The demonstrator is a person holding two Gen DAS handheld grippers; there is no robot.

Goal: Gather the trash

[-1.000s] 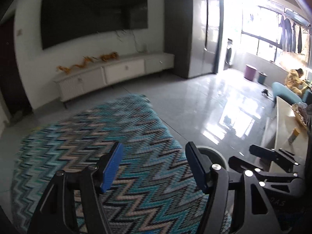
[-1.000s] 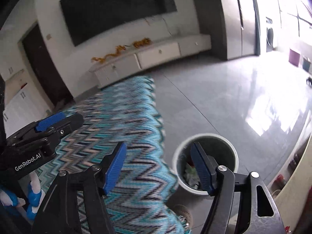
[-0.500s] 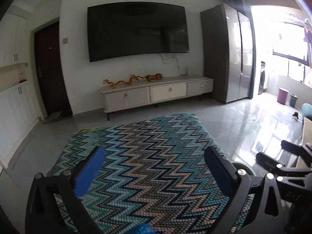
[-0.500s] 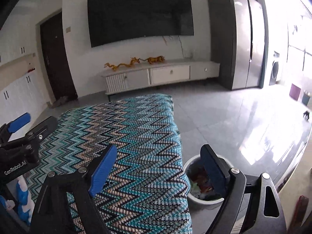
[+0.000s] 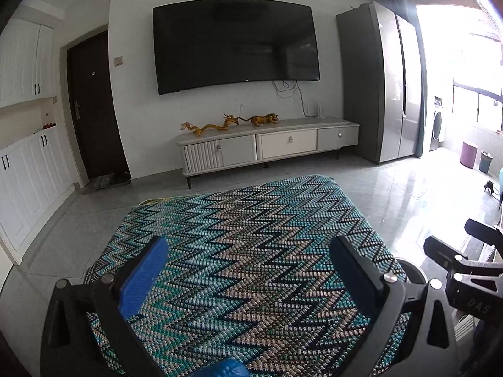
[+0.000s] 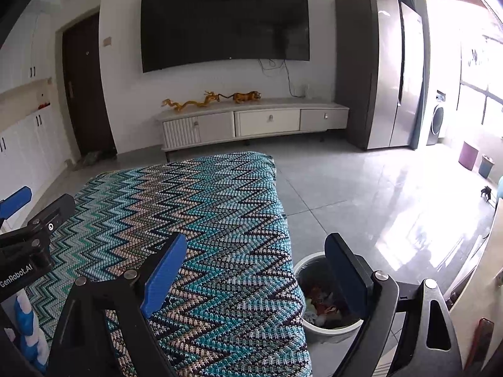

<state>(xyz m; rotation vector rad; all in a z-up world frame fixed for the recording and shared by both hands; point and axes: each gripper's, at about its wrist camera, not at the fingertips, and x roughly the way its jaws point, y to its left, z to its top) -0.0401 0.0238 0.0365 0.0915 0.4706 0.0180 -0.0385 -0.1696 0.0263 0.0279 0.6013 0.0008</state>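
A white trash bin (image 6: 327, 330) stands on the floor just right of a surface covered by a blue zigzag knitted cloth (image 6: 204, 235); crumpled trash (image 6: 320, 304) lies inside it. My right gripper (image 6: 254, 270) is open and empty, held above the cloth's right edge, its right finger over the bin. My left gripper (image 5: 245, 270) is open and empty above the cloth (image 5: 245, 235). The bin's rim (image 5: 415, 271) peeks out at the right in the left wrist view. No loose trash shows on the cloth.
A white TV cabinet (image 5: 267, 147) with golden figurines and a wall TV (image 5: 235, 40) lie ahead. A grey fridge (image 6: 380, 69) stands to the right, a dark door (image 5: 94, 106) to the left. Purple and teal bins (image 6: 474, 157) stand far right on the glossy tiles.
Both cameras tilted up from the cloth and bin toward the TV wall. Both grippers opened wider.
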